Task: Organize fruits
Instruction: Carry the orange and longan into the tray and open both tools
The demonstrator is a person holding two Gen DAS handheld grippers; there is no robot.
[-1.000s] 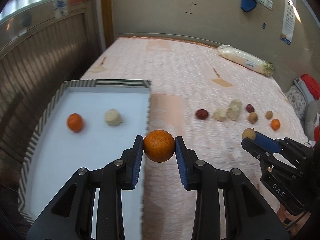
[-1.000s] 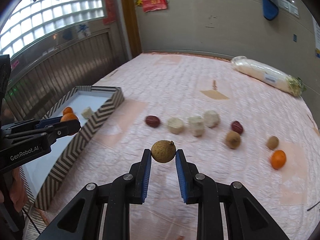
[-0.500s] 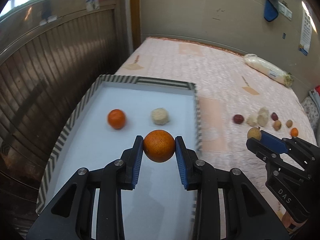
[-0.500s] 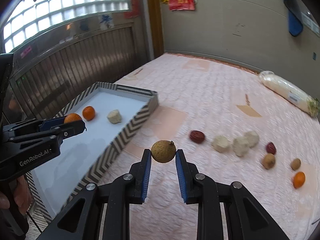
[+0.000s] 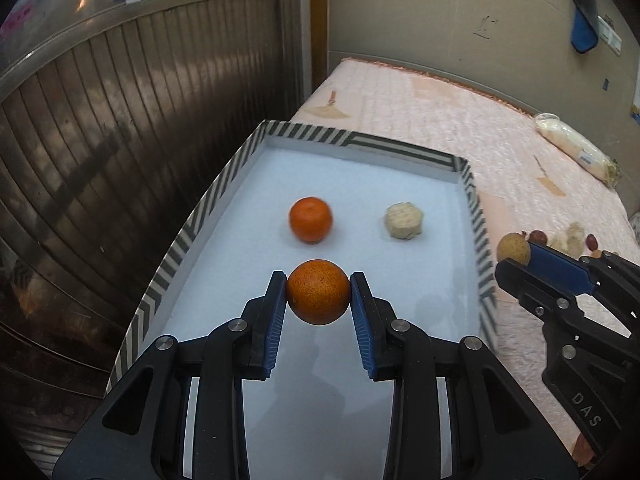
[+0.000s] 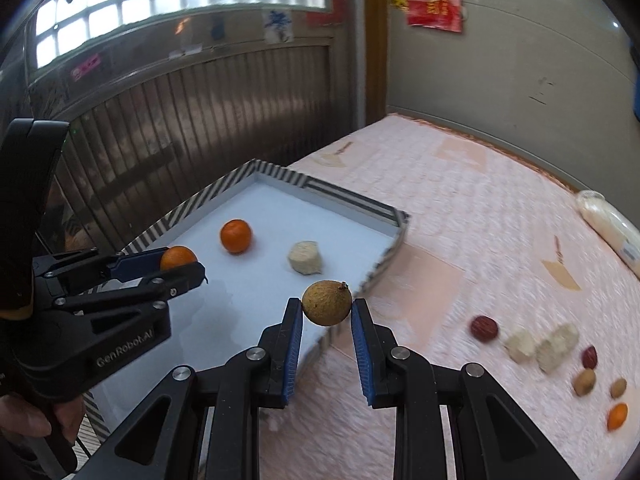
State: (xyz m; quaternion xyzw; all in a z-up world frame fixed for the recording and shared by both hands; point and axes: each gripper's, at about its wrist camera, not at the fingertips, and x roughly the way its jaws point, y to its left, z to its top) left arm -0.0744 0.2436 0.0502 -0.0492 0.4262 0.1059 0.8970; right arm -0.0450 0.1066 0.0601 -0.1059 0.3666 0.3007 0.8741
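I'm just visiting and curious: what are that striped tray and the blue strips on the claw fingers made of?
The tray looks like cardboard: thin flat walls with printed matte stripes and a plain white floor. The blue pads on the left gripper look like ribbed rubber or soft plastic, given their fine grooves, though I can't be sure.

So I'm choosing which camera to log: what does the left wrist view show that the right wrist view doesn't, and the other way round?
Only the left wrist view shows the blue cloth on the wall. Only the right wrist view shows the window and the loose orange on the bed. Both show the tray, its orange and pale lump, the left gripper shut on an orange and the right gripper shut on a brown fruit.
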